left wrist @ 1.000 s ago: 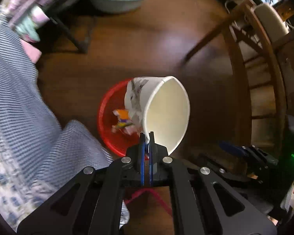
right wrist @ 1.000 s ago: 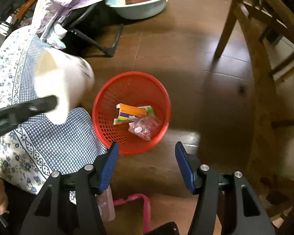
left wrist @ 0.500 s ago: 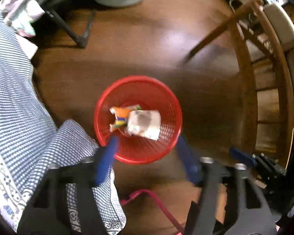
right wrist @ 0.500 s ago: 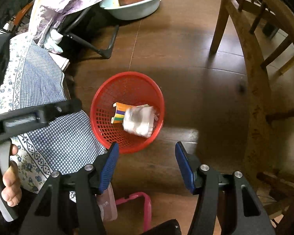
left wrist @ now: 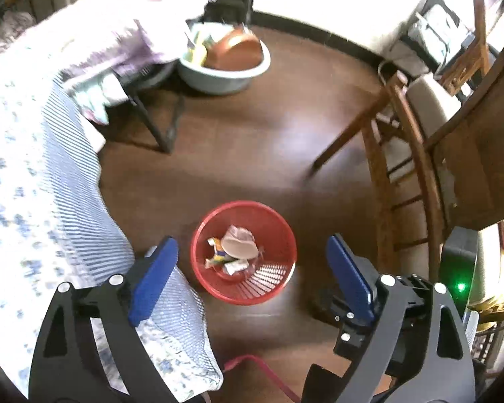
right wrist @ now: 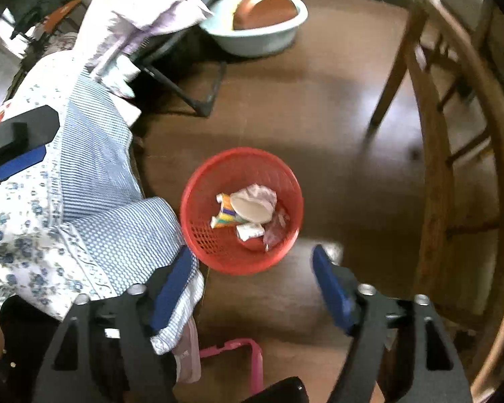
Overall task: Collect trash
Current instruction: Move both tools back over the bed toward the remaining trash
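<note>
Red basket [right wrist: 198, 181] holds a paper cup [right wrist: 252, 209]; left gripper [left wrist: 250, 277] and right gripper [right wrist: 252, 285] are opening, empty. Lift clear before seeking more trash.

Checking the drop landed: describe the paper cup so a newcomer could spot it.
On the brown floor stands a red basket. Among the wrappers inside lies the paper cup, on its side: the only item showing a pale oval mouth.
</note>
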The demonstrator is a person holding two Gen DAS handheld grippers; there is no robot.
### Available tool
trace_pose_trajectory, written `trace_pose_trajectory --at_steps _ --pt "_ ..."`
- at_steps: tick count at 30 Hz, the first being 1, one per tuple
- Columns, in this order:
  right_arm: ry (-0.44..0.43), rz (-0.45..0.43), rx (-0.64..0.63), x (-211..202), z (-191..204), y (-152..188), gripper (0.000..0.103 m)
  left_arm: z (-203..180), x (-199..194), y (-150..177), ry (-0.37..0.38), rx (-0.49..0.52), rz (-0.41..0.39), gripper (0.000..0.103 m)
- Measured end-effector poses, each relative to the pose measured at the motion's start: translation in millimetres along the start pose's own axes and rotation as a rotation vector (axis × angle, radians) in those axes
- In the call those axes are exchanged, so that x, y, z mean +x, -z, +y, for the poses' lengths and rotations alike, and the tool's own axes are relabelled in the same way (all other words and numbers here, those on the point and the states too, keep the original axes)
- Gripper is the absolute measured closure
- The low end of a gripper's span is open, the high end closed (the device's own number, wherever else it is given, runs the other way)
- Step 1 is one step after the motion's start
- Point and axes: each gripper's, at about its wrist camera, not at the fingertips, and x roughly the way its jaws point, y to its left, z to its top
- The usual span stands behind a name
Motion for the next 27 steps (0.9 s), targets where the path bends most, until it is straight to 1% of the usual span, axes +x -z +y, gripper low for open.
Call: trace_pose_trajectory --at_steps 3,4,8,14,16,19,20,25,27 --pt "0.016 -0.072 -0.039 -24.4 15.5 -3.6 0.014 7.3 -32.7 3.1 -0.009 -0.024 -0.066 0.014" --pt "0.020 -0.096 -0.053 -34.1 22.1 -4.5 0.013 10.0 -45.4 5.1 -0.015 -0.033 -0.092 0.014" --pt "0.013 -0.142 -0.092 -59.5 42.5 -8.2 0.013 23.6 -88.5 14.4 -0.034 -0.073 -0.176 0.014" --pt "-0.010 -0.190 -0.178 -90.0 87.6 -4.7 0.012 56.4 -141.0 29.0 -0.064 -0.128 -0.264 0.014" --pt "-0.019 -0.201 -0.212 -98.1 104.1 -3.2 0.012 72.6 -160.5 36.1 -0.079 -0.157 -0.294 0.014" --pt "-0.033 -0.217 -0.269 -108.9 134.5 -1.9 0.012 96.8 -184.2 46.9 -0.127 -0.200 -0.335 0.013" --pt "-0.038 -0.222 -0.290 -112.0 146.2 -1.1 0.012 108.6 -192.3 50.9 -0.151 -0.221 -0.347 0.011" --pt "-0.077 -0.231 -0.368 -121.8 192.0 3.1 0.012 163.3 -211.2 64.1 -0.208 -0.315 -0.358 0.009" --pt "-0.097 -0.238 -0.395 -125.4 209.9 3.4 0.012 189.0 -219.8 68.7 -0.246 -0.360 -0.371 0.009"
